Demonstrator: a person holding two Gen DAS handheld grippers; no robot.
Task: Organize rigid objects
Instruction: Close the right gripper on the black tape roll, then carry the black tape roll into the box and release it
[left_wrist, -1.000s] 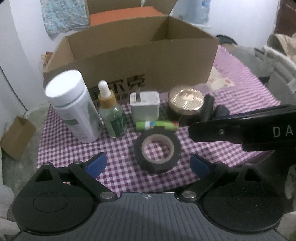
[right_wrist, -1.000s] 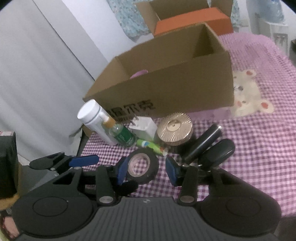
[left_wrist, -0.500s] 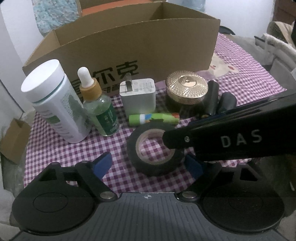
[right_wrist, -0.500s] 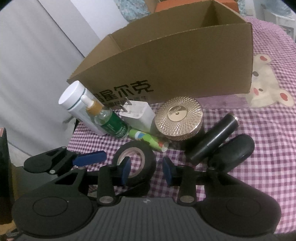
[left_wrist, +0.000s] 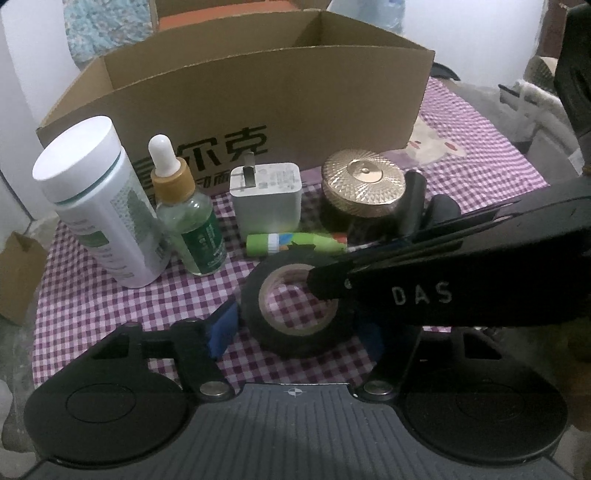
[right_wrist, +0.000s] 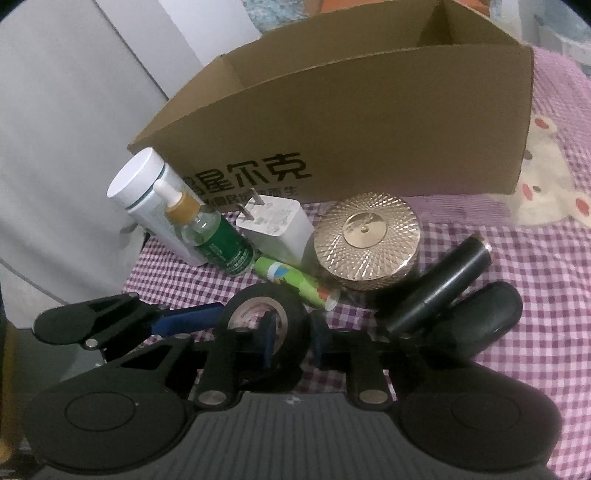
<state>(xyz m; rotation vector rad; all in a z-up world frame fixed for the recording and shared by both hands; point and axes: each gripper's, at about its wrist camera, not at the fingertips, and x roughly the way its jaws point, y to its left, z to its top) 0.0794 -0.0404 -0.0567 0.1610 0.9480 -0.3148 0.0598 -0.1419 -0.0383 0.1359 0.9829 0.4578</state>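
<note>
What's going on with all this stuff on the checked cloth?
Someone is tidying small items in front of an open cardboard box, a handheld gripper in each hand. The right gripper straddles one wall of a roll of black tape, one finger in its hole. The left gripper is open around the roll. Nothing is lifted yet.

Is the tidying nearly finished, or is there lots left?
Barely started. The cardboard box shows nothing inside from here. Both claws sit open around the black tape roll, the right claw straddling its wall. The white bottle, dropper bottle, charger and gold jar wait outside.
</note>
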